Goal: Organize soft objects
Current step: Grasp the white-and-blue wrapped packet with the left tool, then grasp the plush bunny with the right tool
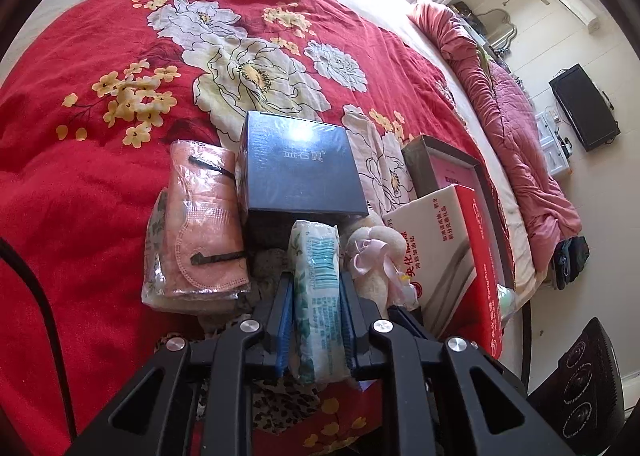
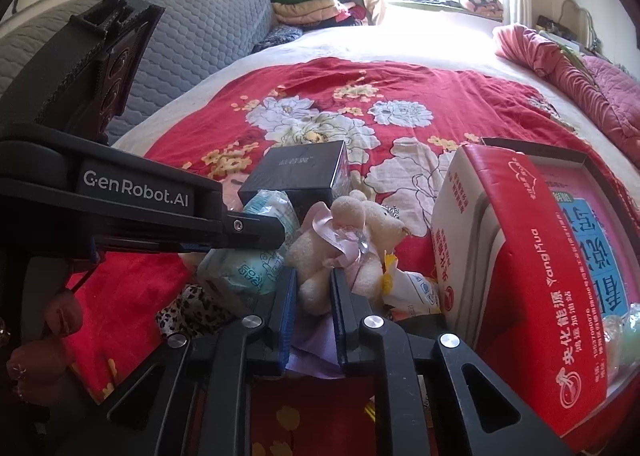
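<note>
My left gripper (image 1: 316, 288) is shut on a tissue pack (image 1: 316, 296), white with a green leaf print, held just above the red floral bedspread (image 1: 100, 176). The same tissue pack (image 2: 248, 268) shows in the right wrist view under the left gripper's finger. My right gripper (image 2: 314, 284) is shut on a leg of a cream teddy bear (image 2: 348, 232) with a pink ribbon. The teddy bear (image 1: 376, 256) lies right of the tissue pack. A bag of pink face masks (image 1: 200, 224) lies to the left.
A dark blue box (image 1: 300, 168) stands behind the tissue pack. A red and white carton (image 2: 520, 256) stands at the right, with a framed tray (image 1: 444, 164) behind it. A leopard-print cloth (image 2: 192, 312) lies under the grippers. A pink quilt (image 1: 508, 136) runs along the bed's far side.
</note>
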Motion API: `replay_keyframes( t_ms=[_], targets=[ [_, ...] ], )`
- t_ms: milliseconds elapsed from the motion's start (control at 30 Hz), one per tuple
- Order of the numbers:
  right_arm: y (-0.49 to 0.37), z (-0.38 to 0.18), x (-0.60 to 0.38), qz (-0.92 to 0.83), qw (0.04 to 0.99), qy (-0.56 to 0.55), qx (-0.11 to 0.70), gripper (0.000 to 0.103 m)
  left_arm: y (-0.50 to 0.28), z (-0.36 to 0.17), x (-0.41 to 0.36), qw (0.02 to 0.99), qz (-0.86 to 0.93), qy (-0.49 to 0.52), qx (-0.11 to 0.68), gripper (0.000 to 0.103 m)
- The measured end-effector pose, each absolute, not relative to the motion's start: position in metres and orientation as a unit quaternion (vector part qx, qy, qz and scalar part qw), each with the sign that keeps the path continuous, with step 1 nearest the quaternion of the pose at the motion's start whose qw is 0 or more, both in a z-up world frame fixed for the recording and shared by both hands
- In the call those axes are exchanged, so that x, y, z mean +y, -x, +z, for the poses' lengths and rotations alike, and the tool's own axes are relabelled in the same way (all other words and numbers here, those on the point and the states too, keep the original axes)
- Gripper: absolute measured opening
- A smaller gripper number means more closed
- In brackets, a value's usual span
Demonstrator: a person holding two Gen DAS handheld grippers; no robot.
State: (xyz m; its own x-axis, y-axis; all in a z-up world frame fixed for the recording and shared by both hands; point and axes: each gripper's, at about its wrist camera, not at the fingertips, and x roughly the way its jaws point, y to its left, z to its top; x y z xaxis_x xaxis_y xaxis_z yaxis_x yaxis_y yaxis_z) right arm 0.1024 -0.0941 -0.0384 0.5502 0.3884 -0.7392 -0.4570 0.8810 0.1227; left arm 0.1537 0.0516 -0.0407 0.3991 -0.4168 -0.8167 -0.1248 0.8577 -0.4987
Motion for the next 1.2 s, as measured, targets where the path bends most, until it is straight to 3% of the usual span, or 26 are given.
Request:
replay_keyframes(
  t_ms=[133, 300, 333, 400, 500, 567, 1033, 1100, 1200],
  targets=[
    [-0.099, -0.036, -0.101, 0.240, 0.878, 0.038, 0.412, 0.008, -0.144, -0.036, 0.051, 0.802, -0.092, 0.249, 0.535, 0.021],
    [-0.097, -0.034, -0.106, 0.236, 0.880, 0.029, 0.411, 0.011, -0.137, -0.032, 0.055, 0.807, -0.091, 0.248, 0.529, 0.021],
    [-0.099, -0.032, -0.107, 0.234, 0.882, 0.024, 0.409, 0.014, -0.136, -0.031, 0.056, 0.808, -0.091, 0.249, 0.526, 0.021],
    [-0.103, -0.026, -0.107, 0.228, 0.885, 0.013, 0.405, 0.032, -0.134, -0.027, 0.060, 0.811, -0.093, 0.253, 0.520, 0.021],
    [-0.109, -0.021, -0.104, 0.214, 0.891, 0.011, 0.400, 0.051, -0.132, -0.021, 0.066, 0.816, -0.090, 0.255, 0.511, 0.021],
    [-0.117, -0.023, -0.099, 0.204, 0.888, 0.019, 0.412, 0.056, -0.130, -0.017, 0.069, 0.819, -0.090, 0.253, 0.506, 0.021],
    [-0.151, -0.048, -0.070, 0.171, 0.870, 0.029, 0.461, 0.057, -0.125, -0.012, 0.082, 0.821, -0.096, 0.259, 0.499, 0.022],
    [-0.151, -0.050, -0.070, 0.167, 0.871, 0.041, 0.460, 0.043, -0.125, -0.012, 0.081, 0.820, -0.097, 0.262, 0.499, 0.022],
    [-0.146, -0.048, -0.075, 0.168, 0.874, 0.045, 0.454, 0.035, -0.125, -0.012, 0.078, 0.821, -0.097, 0.258, 0.500, 0.022]
  ],
)
